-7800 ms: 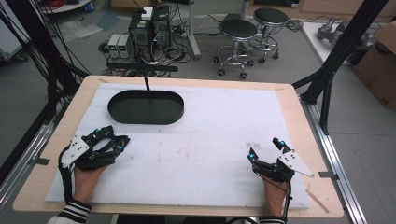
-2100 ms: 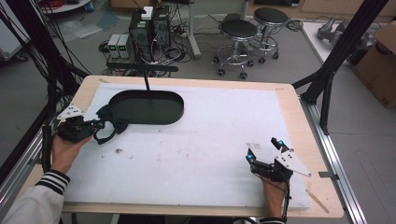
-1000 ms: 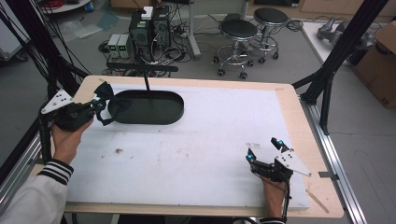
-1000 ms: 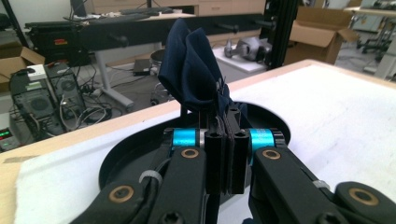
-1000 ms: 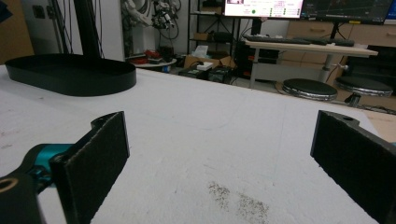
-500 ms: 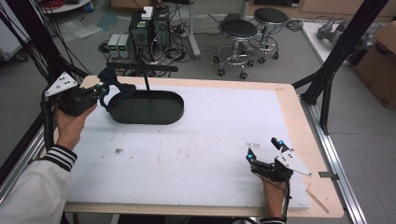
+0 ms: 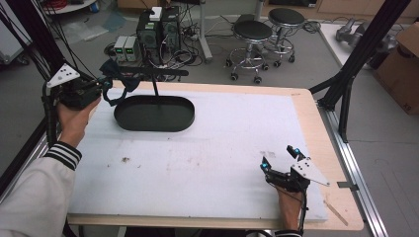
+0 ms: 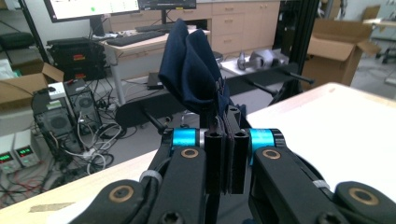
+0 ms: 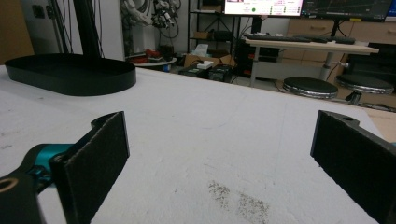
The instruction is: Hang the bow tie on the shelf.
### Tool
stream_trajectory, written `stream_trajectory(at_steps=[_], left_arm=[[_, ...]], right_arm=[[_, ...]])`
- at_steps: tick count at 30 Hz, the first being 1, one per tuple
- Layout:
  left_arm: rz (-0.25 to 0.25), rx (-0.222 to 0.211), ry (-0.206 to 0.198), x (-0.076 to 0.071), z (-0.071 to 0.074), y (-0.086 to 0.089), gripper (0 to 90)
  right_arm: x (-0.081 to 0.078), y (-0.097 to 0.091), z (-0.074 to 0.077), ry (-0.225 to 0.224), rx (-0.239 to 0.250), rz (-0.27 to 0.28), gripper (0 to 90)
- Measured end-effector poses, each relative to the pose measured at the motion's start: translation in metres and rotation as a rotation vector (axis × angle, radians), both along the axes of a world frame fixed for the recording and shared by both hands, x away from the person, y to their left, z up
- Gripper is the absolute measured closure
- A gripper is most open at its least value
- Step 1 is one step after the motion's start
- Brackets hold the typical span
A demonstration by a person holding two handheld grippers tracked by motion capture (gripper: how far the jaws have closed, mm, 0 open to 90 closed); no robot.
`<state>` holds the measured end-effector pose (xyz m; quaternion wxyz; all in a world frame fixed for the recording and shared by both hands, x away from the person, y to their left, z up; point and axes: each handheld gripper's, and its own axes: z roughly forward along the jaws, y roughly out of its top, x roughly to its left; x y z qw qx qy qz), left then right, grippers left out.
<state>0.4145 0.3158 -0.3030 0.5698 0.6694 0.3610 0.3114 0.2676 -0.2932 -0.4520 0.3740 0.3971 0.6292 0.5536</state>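
Left gripper (image 8: 223, 140): jaws clamped together on a dark navy blue cloth (image 8: 191, 70), held up at the table's far-left corner.
Right gripper (image 7: 279, 158): jaws wide apart with nothing between them, resting near the front-right edge.
Black oval metal tray (image 7: 154, 113): just beside the cloth.
Risk: the pinch catches little fabric, so the cloth could slip free.
Risk: loose folds may snag the black hanging rail (image 7: 158, 74) above the tray.

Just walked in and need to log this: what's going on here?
A person works at a table with a gripper in each hand. The left gripper is shut on a dark blue cloth, held in the air at the table's far left corner, beside a black oval tray. The right gripper rests near the front right edge, jaws open and holding nothing.
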Motion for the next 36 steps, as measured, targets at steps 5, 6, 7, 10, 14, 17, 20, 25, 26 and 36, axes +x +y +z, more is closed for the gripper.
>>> stream_trajectory(at_steps=[5,6,7,10,14,17,20,25,26,36], left_arm=[[0.01,0.011,-0.01,0.006,0.004,0.001,88.3],[0.014,0.011,-0.013,0.007,0.004,0.001,88.3],[0.016,0.011,-0.012,0.009,0.005,0.002,88.3],[0.031,0.018,-0.008,0.016,0.006,0.004,88.3],[0.047,0.022,-0.013,0.021,0.007,0.006,88.3],[0.068,0.01,-0.012,0.026,0.007,0.011,88.3],[0.084,0.009,-0.003,0.03,0.005,0.015,88.3],[0.105,0.006,-0.001,0.036,0.001,0.017,88.3],[0.108,0.005,0.0,0.038,0.0,0.017,88.3],[0.126,0.021,0.04,0.053,-0.013,0.011,88.1]], right_arm=[[0.0,0.0,0.0,0.001,0.002,0.0,3.4],[0.0,0.001,0.0,0.005,0.001,0.0,3.4],[0.0,0.0,0.0,0.005,0.001,0.0,3.4],[0.0,0.0,0.0,0.006,0.001,0.0,3.4],[0.0,0.001,0.0,0.007,0.002,-0.001,3.4],[0.0,0.0,0.0,0.002,0.0,-0.002,3.4],[0.0,0.001,0.0,0.008,0.002,-0.002,3.4],[0.001,0.001,0.0,0.005,-0.007,-0.004,3.4],[0.001,0.001,0.0,0.007,-0.005,-0.004,3.4],[0.001,0.001,0.0,0.01,-0.007,-0.006,3.4]])
